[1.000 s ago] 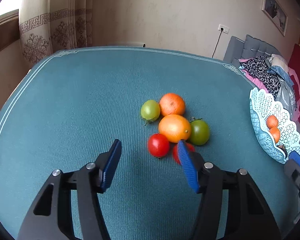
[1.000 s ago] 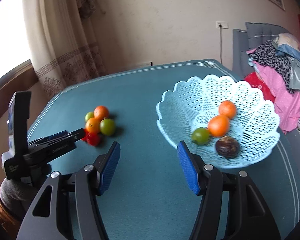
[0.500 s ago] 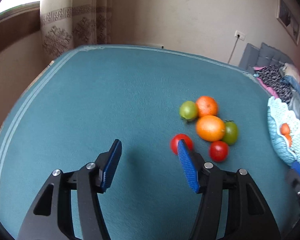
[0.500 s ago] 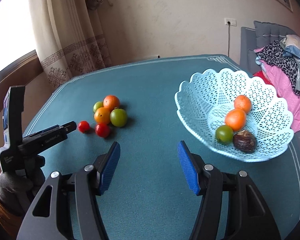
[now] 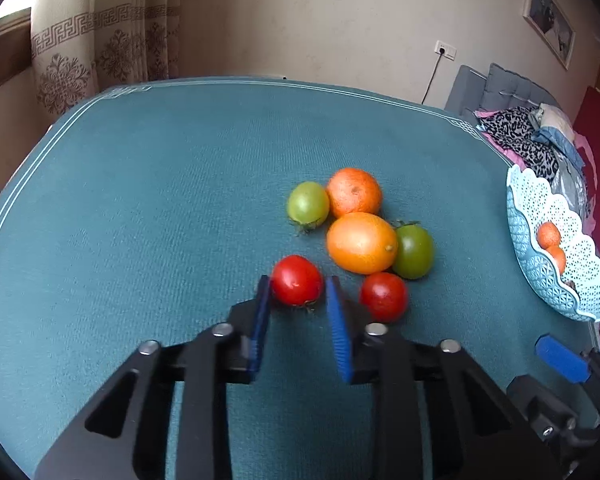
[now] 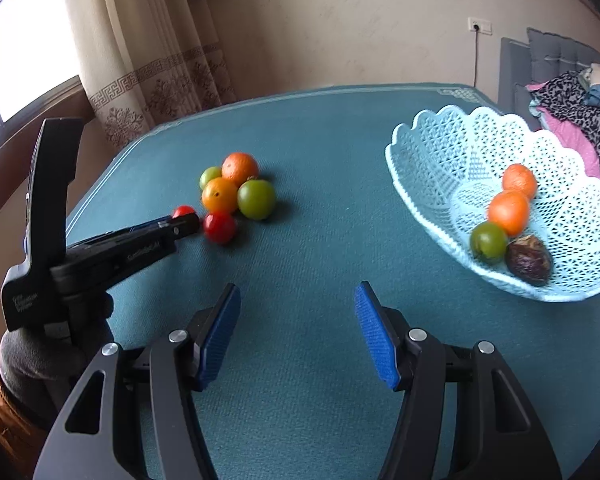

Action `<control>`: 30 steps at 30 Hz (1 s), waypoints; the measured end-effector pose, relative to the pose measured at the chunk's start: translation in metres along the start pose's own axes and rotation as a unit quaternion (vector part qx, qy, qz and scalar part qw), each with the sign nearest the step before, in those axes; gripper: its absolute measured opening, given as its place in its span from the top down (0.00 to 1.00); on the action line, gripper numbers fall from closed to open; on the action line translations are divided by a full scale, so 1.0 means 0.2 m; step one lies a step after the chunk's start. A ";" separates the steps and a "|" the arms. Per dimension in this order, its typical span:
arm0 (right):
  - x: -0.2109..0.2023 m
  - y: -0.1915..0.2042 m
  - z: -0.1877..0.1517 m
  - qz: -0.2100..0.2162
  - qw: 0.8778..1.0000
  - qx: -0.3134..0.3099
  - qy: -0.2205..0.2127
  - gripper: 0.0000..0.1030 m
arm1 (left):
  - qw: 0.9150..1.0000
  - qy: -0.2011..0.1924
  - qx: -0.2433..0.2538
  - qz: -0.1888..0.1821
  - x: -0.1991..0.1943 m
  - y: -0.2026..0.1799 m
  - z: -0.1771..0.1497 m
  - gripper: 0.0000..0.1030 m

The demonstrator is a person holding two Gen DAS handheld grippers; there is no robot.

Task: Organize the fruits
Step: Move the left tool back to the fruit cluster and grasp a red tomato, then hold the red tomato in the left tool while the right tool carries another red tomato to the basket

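Fingers (image 5: 263,312) around red tomato (image 5: 297,280)

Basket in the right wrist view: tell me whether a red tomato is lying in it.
No. The basket holds two oranges, a green fruit and a dark brown fruit only.

Pale printed lettering is seen on the side of the black plastic left gripper (image 6: 186,222), along its finger, and more on its black handle block (image 6: 24,302) just above the gloved hand (image 6: 40,364). Both markings are too blurred to be read.
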State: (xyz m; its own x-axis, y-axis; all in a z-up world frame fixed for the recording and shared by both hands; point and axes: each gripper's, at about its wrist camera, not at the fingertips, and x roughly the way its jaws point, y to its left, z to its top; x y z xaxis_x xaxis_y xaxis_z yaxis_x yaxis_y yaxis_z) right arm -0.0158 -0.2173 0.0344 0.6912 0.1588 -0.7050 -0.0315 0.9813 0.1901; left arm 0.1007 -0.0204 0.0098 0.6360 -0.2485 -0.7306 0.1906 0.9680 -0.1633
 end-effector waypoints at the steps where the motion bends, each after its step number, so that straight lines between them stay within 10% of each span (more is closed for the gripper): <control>1: 0.01 0.01 0.00 0.003 1.000 -0.002 0.004 0.42 | 1.000 0.001 -0.011 -0.011 -0.01 0.02 0.00 0.75; 13: 0.21 0.17 0.13 0.040 0.998 -0.036 0.034 0.42 | 0.998 -0.051 -0.020 0.043 -0.17 0.11 -0.04 0.75; 30: 0.48 0.34 0.25 0.030 0.997 -0.061 0.048 0.68 | 0.995 -0.054 -0.030 0.074 -0.18 0.17 -0.07 0.75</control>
State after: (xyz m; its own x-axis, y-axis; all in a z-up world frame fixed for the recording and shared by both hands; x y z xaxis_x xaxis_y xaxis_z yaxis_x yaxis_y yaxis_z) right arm 0.0851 -0.1413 0.0143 0.6141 0.2217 -0.7575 -0.1627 0.9747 0.1533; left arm 0.0735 0.0222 0.0206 0.7309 -0.1030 -0.6746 0.0467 0.9938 -0.1012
